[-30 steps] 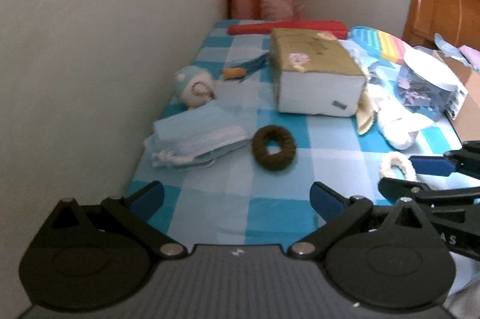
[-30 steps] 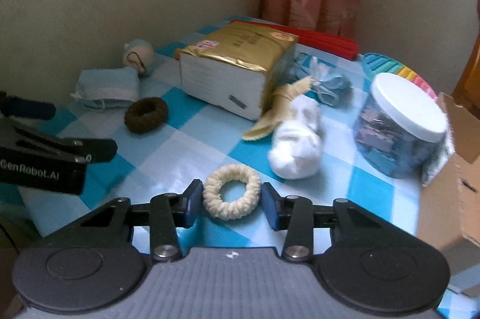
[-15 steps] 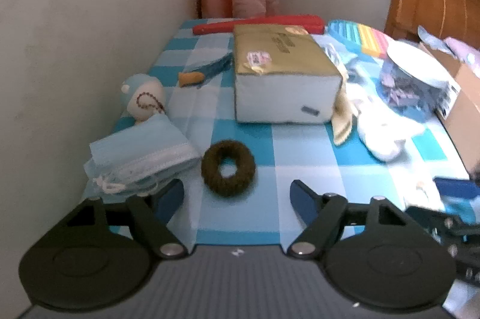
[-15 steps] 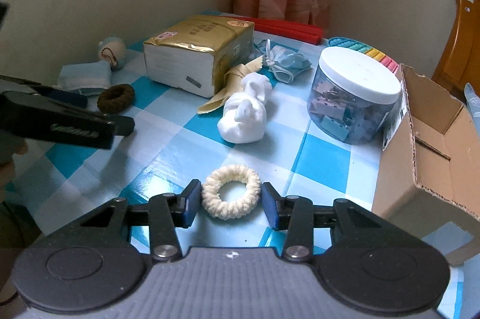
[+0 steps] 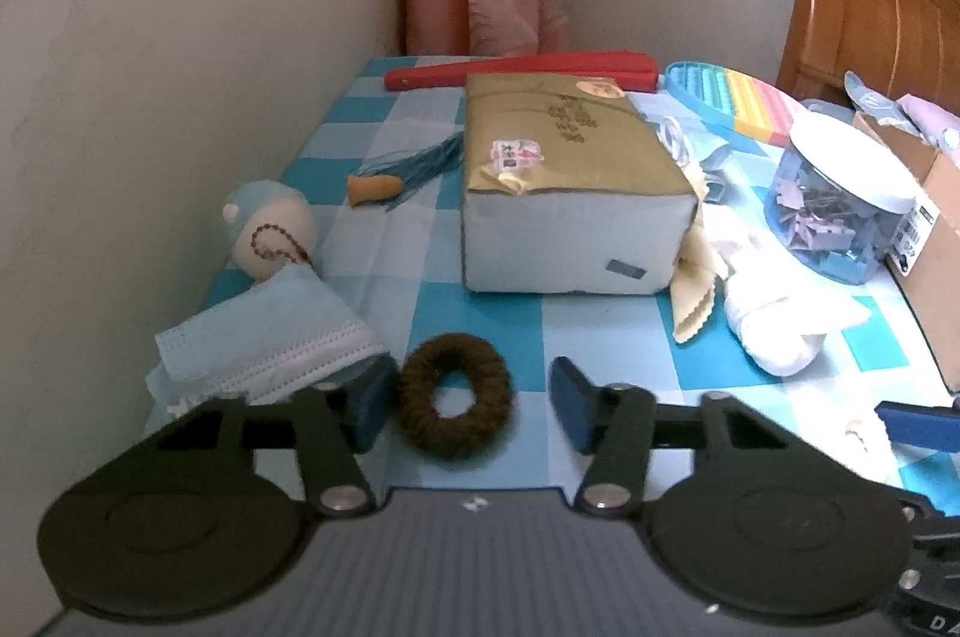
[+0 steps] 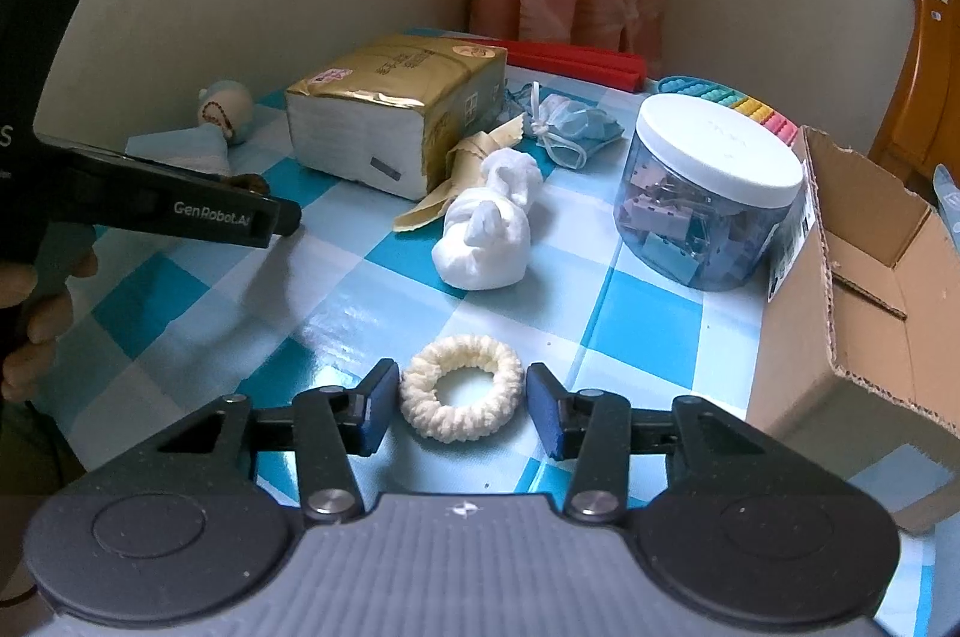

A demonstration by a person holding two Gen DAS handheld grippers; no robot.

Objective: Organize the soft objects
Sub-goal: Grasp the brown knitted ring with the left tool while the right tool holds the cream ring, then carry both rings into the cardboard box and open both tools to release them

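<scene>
Left wrist view: the left hand-held gripper, wide open a second ago, is closing around the brown scrunchie on the counter at lower centre. Its left pad touches; the right hasn't yet, so no grip. Pickup looks imminent.

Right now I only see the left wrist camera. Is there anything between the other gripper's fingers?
Observer: Yes. A cream scrunchie lies on the table between the right gripper's fingers. Its jaws are opening.
Operator: Is something hiding behind the gold tissue pack?
Observer: A bundled blue face mask lies just behind it.
Operator: Is the cardboard box open?
Observer: Yes, its top is open with a flap folded inward. The part of its inside that shows holds nothing.
</scene>
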